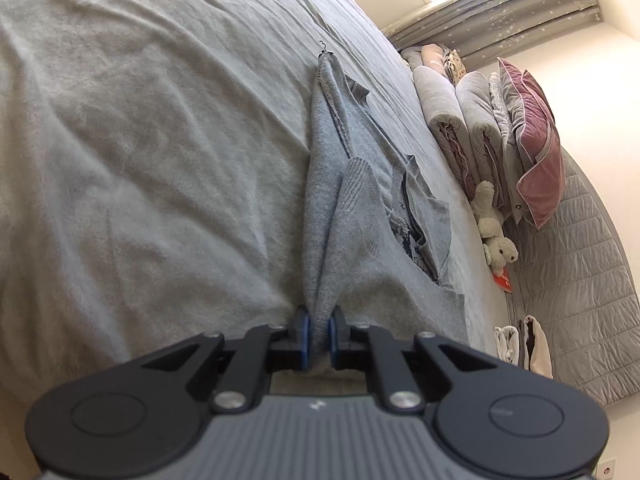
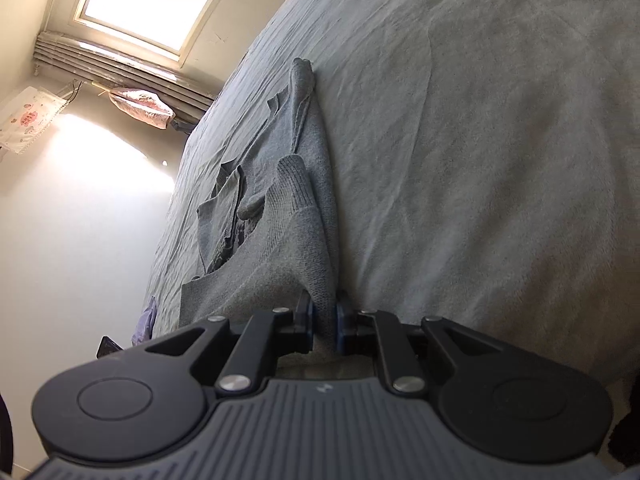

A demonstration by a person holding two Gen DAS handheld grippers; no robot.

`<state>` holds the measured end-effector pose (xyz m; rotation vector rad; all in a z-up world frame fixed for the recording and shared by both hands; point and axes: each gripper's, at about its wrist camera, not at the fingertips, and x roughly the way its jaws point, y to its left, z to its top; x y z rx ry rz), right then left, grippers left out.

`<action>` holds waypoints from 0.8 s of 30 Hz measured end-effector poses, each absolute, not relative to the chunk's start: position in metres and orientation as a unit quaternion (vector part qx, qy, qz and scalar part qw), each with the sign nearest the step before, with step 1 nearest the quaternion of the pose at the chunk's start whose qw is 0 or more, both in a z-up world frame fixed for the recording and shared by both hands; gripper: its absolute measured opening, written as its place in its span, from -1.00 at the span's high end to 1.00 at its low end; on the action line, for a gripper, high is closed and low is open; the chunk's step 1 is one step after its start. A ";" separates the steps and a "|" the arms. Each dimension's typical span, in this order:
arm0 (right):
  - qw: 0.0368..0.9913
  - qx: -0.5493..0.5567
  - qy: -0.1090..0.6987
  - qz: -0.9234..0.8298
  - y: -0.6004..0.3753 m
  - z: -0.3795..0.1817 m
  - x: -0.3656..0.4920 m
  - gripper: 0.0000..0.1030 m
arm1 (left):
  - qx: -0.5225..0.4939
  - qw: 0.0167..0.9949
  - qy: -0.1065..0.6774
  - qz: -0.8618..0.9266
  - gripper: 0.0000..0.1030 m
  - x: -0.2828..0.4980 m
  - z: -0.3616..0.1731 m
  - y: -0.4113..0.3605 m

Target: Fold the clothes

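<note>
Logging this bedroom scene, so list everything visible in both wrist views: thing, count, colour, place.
sweater: 1, grey knit, lying on the bed, clamped at two spots
bed cover: 1, pale grey, under the sweater
folded quilts: a stack, grey, at the head of the bed
pillow: 1, pink, beside the quilts
plush toys: 2, cream, by the quilts
headboard: 1, grey quilted, behind the pillow
curtain: 1, grey with stars, at the far wall
window: 1, bright, above the radiator
radiator: 1, under the window
left claw: 1, black, blue pads, shut on the sweater
right claw: 1, black, blue pads, shut on the sweater
</note>
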<state>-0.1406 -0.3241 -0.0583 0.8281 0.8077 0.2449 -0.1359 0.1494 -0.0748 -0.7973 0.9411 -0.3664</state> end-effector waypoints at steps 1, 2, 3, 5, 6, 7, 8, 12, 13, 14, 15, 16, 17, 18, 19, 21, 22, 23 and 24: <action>0.835 0.384 0.377 0.114 -0.323 -0.059 -0.142 0.70 | -0.372 0.802 0.435 -0.174 0.78 -0.137 -0.077 0.150; 0.839 0.378 0.374 0.113 -0.321 -0.059 -0.143 0.67 | -0.372 0.803 0.430 -0.177 0.74 -0.138 -0.078 0.151; 0.844 0.372 0.371 0.111 -0.320 -0.059 -0.144 0.62 | -0.373 0.805 0.425 -0.181 0.69 -0.141 -0.078 0.153; 0.854 0.356 0.363 0.107 -0.317 -0.057 -0.146 0.39 | -0.374 0.809 0.412 -0.190 0.43 -0.146 -0.077 0.157; 0.863 0.342 0.358 0.100 -0.315 -0.053 -0.148 0.33 | -0.374 0.812 0.404 -0.193 0.27 -0.150 -0.075 0.160; 0.875 0.325 0.348 0.086 -0.312 -0.049 -0.151 0.25 | -0.371 0.819 0.394 -0.191 0.22 -0.154 -0.072 0.162; 0.888 0.306 0.336 0.069 -0.310 -0.045 -0.153 0.14 | -0.366 0.828 0.383 -0.186 0.15 -0.158 -0.068 0.164; 0.937 0.216 0.275 0.017 -0.292 -0.034 -0.165 0.09 | -0.305 0.885 0.323 -0.141 0.12 -0.172 -0.043 0.157; 0.947 0.189 0.261 0.015 -0.282 -0.032 -0.164 0.09 | -0.290 0.895 0.309 -0.141 0.12 -0.172 -0.037 0.151; 0.955 0.162 0.247 0.012 -0.273 -0.031 -0.163 0.09 | -0.273 0.904 0.296 -0.146 0.12 -0.170 -0.032 0.142; 0.961 0.138 0.238 0.017 -0.263 -0.031 -0.161 0.09 | -0.257 0.912 0.283 -0.151 0.12 -0.169 -0.027 0.134; 0.965 0.116 0.234 0.026 -0.254 -0.033 -0.158 0.09 | -0.241 0.918 0.272 -0.159 0.12 -0.166 -0.024 0.124; 0.968 0.093 0.230 0.036 -0.244 -0.035 -0.155 0.09 | -0.225 0.922 0.265 -0.168 0.12 -0.162 -0.023 0.114; 0.970 0.071 0.226 0.045 -0.235 -0.037 -0.153 0.09 | -0.209 0.926 0.259 -0.178 0.11 -0.158 -0.022 0.104; 0.972 0.049 0.222 0.055 -0.225 -0.039 -0.150 0.09 | -0.191 0.929 0.256 -0.189 0.11 -0.152 -0.022 0.092; 0.973 0.017 0.220 0.069 -0.208 -0.045 -0.138 0.09 | -0.160 0.934 0.248 -0.200 0.11 -0.140 -0.027 0.072; 0.973 0.008 0.221 0.072 -0.203 -0.049 -0.132 0.09 | -0.142 0.937 0.246 -0.203 0.11 -0.135 -0.030 0.063; 0.972 0.001 0.221 0.075 -0.199 -0.052 -0.126 0.09 | -0.121 0.940 0.245 -0.204 0.11 -0.129 -0.035 0.055; 0.972 -0.005 0.223 0.078 -0.197 -0.055 -0.121 0.09 | -0.106 0.942 0.245 -0.204 0.11 -0.125 -0.040 0.050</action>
